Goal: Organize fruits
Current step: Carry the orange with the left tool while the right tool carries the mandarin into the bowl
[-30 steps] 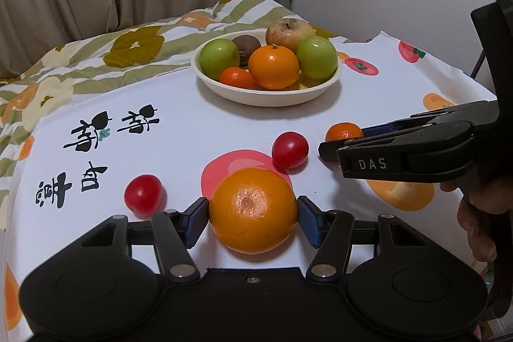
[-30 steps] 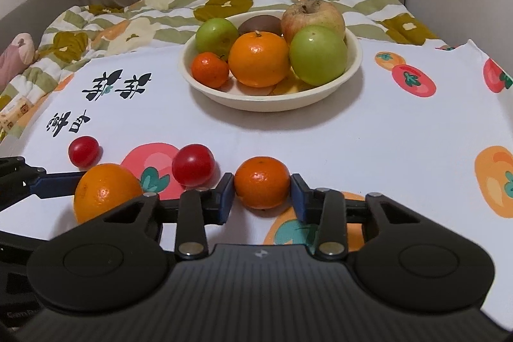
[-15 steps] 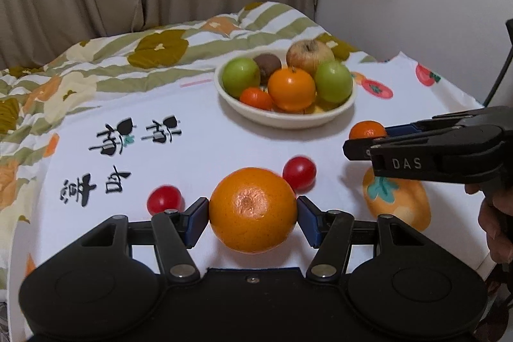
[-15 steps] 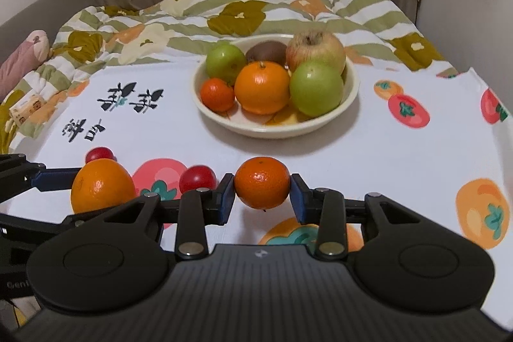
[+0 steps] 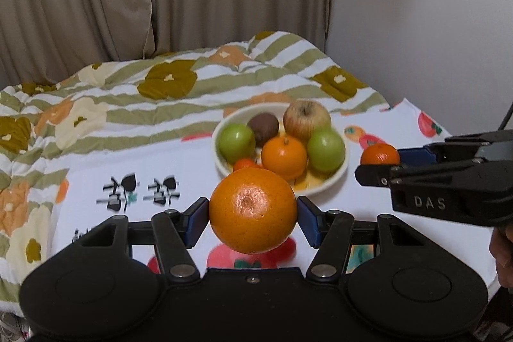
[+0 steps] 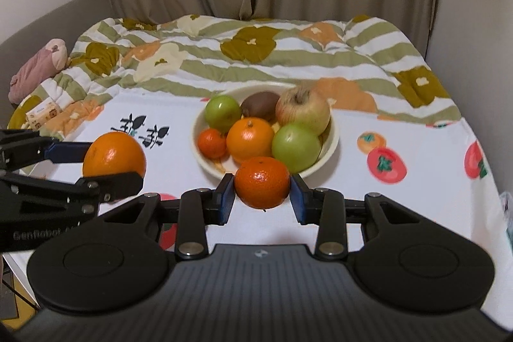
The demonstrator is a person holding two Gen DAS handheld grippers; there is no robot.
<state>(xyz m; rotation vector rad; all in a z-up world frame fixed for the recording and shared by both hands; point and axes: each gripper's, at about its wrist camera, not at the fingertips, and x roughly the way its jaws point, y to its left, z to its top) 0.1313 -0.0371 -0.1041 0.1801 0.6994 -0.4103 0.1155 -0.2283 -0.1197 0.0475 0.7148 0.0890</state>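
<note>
Now we hold the large orange (image 5: 252,210) pinched in our left claw (image 5: 253,215) and the mandarin (image 6: 262,182) in our right claw (image 6: 261,197), both just short of the bowl (image 6: 332,146) (already crowded); we should lower each gently into gaps.

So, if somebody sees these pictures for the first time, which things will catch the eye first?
Probably the two fruits held in the air: a large orange gripped in the left tongs, and a smaller mandarin gripped in the right tongs. Just beyond them, a cream bowl on the white printed cloth is piled with green apples, an orange, a kiwi and other fruit.
</note>
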